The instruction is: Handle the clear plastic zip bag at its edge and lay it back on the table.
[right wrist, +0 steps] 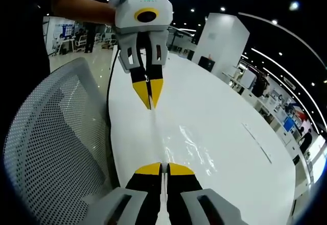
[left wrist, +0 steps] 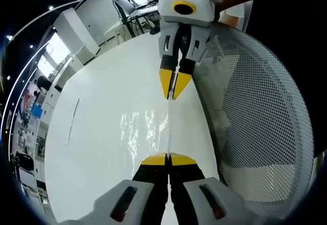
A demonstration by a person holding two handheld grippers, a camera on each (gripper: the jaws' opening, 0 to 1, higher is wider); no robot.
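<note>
Over the long white glossy desk (left wrist: 102, 133): one clear plastic zip bag (left wrist: 148, 128), stretched taut edge-on between two hand-held grippers, its film catching glints of ceiling light. Left hand-held gripper (left wrist: 168, 158), yellow-tipped with black and grey body, jaws clenched on the near edge of the bag. Right hand-held gripper (right wrist: 164, 168), same make, jaws clenched on the opposite edge; it appears in the left gripper view (left wrist: 173, 90) pointing back toward the camera. One white mesh-backed office chair (left wrist: 260, 113) stands just beside the desk edge. A person's hand grips the far gripper body in each view.
</note>
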